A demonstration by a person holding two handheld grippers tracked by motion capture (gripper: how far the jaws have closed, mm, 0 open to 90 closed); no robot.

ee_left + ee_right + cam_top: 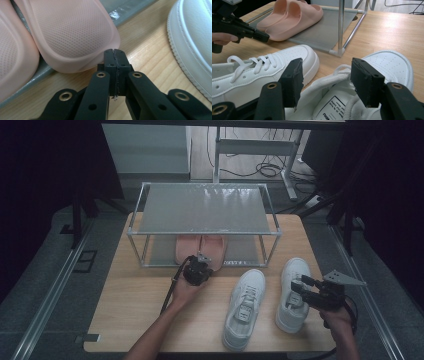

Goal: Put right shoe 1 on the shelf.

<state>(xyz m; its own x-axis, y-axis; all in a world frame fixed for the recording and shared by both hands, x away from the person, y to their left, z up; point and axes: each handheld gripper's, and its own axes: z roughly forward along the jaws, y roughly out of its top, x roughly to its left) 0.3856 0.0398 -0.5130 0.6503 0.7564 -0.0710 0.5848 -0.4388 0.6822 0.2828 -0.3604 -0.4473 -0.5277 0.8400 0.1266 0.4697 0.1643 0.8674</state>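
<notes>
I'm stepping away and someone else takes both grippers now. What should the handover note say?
Left gripper: shut, empty, tips at the heel of the pink slippers.
Right gripper: open, jaws over the opening of the right sneaker, not gripping it.
Done: both slippers sit on the lower shelf of the rack.
Left: both white sneakers, the left sneaker included, lie on the table; likely they go on the rack next.

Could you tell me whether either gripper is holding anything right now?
Neither: the left gripper is shut empty by the pink slippers; the right gripper is open over a white sneaker.
</notes>
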